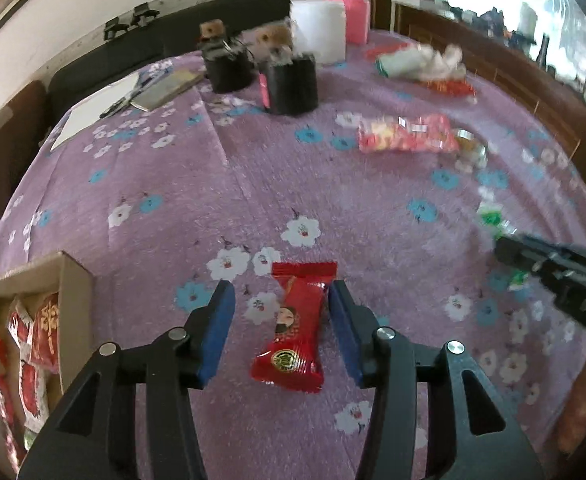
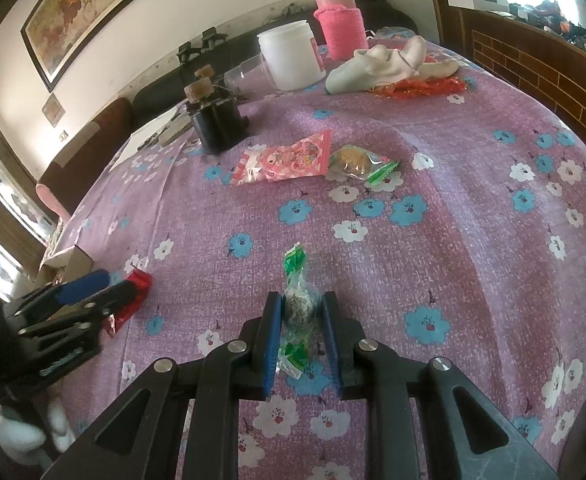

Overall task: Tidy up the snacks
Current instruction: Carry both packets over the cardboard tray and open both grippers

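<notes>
A red snack packet lies on the purple flowered tablecloth between the blue pads of my left gripper, which is open around it; the right pad is close to the packet. A cardboard box with several red snack packs stands at the left. My right gripper has its pads pressed against a green-wrapped snack lying on the cloth. The left gripper with the red packet shows at the left of the right wrist view. The right gripper's body shows at the right of the left wrist view.
A pink snack bag and a green-ended snack lie mid-table. Further back stand black holders, a white tub, a pink bottle, white cloth, red wrappers and a notebook with pen.
</notes>
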Demonstrator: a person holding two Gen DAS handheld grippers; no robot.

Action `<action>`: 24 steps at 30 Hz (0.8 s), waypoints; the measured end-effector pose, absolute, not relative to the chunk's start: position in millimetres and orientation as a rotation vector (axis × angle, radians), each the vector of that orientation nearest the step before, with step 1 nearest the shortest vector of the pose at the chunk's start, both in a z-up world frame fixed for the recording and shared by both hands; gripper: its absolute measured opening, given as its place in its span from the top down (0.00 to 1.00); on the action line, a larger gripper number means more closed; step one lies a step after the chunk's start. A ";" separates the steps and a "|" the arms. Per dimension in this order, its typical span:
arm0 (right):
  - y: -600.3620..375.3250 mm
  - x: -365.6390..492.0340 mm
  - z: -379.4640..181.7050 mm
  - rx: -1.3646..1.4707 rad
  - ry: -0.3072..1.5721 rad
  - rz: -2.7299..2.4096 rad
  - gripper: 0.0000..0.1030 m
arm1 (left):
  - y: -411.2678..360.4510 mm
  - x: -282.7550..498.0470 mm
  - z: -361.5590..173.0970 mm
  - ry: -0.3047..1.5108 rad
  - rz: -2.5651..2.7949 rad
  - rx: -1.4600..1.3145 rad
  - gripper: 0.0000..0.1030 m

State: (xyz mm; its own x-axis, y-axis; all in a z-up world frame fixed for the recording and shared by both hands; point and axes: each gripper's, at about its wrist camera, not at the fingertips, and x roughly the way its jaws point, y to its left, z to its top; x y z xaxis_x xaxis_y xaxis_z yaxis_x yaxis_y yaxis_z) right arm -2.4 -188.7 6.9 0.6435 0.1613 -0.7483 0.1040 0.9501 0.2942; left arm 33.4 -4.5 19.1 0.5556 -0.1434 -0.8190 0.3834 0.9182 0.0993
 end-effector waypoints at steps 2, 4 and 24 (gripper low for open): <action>-190.8 -2.4 6.7 0.339 0.876 0.041 0.79 | -6.9 30.6 17.7 0.923 -0.311 0.294 0.59; -194.1 -1.7 6.4 0.356 0.876 0.050 0.79 | -5.1 29.5 18.4 0.953 -0.336 0.258 0.85; -197.0 -3.9 6.4 0.379 0.868 0.055 0.79 | 195.0 -84.6 84.1 0.811 -0.115 -0.196 0.85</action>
State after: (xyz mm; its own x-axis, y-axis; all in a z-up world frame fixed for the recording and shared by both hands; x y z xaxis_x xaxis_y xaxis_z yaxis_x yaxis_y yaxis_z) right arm -3.9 -197.0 6.4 0.6489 0.2000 -0.7341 0.1050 0.9321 0.3468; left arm -84.6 195.0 84.1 0.6841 -0.1766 -0.7076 0.0272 0.9757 -0.2173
